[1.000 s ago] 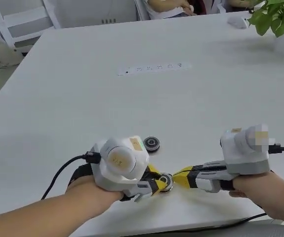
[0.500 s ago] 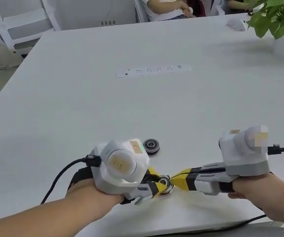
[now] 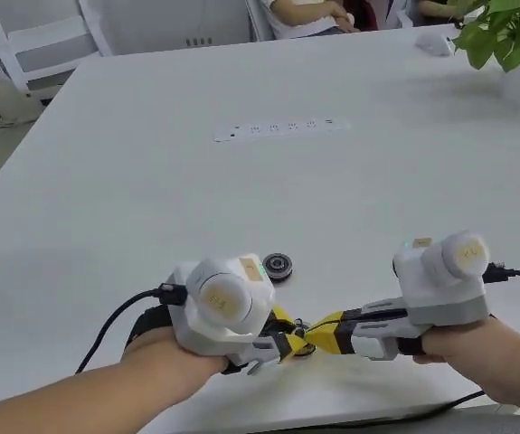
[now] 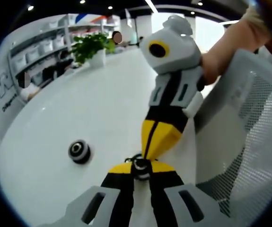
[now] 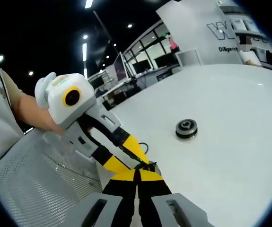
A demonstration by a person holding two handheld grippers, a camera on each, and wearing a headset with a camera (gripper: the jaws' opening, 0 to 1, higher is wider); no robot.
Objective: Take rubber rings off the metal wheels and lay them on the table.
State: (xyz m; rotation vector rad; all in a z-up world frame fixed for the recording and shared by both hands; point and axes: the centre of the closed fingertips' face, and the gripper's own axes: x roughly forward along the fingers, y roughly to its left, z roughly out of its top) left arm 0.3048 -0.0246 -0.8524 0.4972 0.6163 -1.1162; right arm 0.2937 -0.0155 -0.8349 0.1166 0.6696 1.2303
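down at the near edge of the table (image 3: pixel 241 199), the left gripper (image 3: pixel 287 342) and right gripper (image 3: pixel 312 333) meet tip to tip. in the left gripper view, the left jaws are clamped on a small wheel (image 4: pixel 140 169), held just above the tabletop. the right gripper's yellow tips come in from the far side and touch that wheel. in the right gripper view its jaws sit together; whether the ring is caught between them i cannot tell. a second wheel (image 3: pixel 278 265), black ring on, lies flat on the table just beyond the left gripper. far off, a power strip (image 3: pixel 282 127) lies mid-table and a plant (image 3: pixel 504 32) stands at the far right.
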